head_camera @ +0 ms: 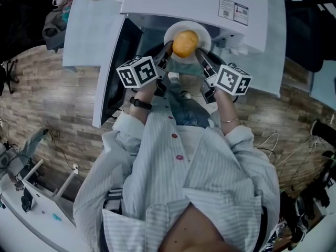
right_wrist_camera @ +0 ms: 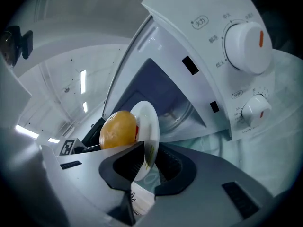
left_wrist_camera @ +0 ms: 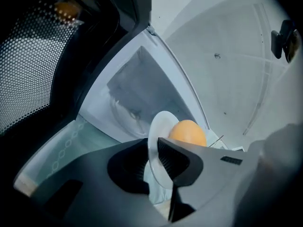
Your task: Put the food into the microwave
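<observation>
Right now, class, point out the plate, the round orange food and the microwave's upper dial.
plate (right_wrist_camera: pixel 147 126): right gripper view, on its bare white rim.
round orange food (head_camera: pixel 185 43): head view, on the middle of its top.
upper dial (right_wrist_camera: pixel 247 40): right gripper view, on the knob's white face.

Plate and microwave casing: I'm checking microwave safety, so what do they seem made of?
The plate looks like glazed white ceramic, perhaps melamine, going by its thin rim and glossy sheen. The microwave casing looks like white painted metal or plastic with a smooth, even satin surface. I cannot tell which.
</observation>
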Available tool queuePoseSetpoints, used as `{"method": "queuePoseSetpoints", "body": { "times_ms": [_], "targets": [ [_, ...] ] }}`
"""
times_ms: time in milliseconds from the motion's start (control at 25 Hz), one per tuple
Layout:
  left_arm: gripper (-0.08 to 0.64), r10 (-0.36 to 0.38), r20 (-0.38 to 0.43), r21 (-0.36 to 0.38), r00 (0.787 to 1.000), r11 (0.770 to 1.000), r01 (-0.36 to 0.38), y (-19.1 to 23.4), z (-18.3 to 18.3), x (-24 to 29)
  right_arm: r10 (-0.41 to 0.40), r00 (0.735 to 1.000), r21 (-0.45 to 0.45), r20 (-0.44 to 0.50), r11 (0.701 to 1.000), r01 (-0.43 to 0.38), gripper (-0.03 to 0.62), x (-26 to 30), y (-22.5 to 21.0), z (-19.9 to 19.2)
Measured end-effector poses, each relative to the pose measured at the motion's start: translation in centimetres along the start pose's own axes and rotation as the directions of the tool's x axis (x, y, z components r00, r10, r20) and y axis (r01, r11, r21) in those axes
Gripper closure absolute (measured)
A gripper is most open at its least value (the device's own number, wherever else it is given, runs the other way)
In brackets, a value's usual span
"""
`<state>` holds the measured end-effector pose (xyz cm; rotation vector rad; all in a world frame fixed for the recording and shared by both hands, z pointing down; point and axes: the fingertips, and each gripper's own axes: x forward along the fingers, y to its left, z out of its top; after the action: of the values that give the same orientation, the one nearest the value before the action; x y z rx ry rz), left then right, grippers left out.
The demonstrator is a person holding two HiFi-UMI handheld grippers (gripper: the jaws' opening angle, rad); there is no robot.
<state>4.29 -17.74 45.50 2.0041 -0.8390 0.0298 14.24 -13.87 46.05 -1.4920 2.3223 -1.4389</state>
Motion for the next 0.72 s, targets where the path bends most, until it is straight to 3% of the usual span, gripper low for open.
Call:
{"method": "queuePoseSetpoints", "body": {
  "times_ms": [440, 720],
  "targets": [
    [0.502, 0.018, -0.02, 0.007, 1.0, 1.0, -0.018, 2.8, 1.0, 3.2, -0.142, 0.989, -0.041, 0.042, 0.989, 0.144, 0.483, 3.3, -2.8, 0.7],
    [0.499, 0.079, -0.016, 0.019, 0.997, 0.997, -0.079, 4.9, 1.6, 4.1, -0.203, 0.979, -0.08, 0.036, 0.975, 0.205, 0.469, 5.1, -3.8, 1.0]
  ]
}}
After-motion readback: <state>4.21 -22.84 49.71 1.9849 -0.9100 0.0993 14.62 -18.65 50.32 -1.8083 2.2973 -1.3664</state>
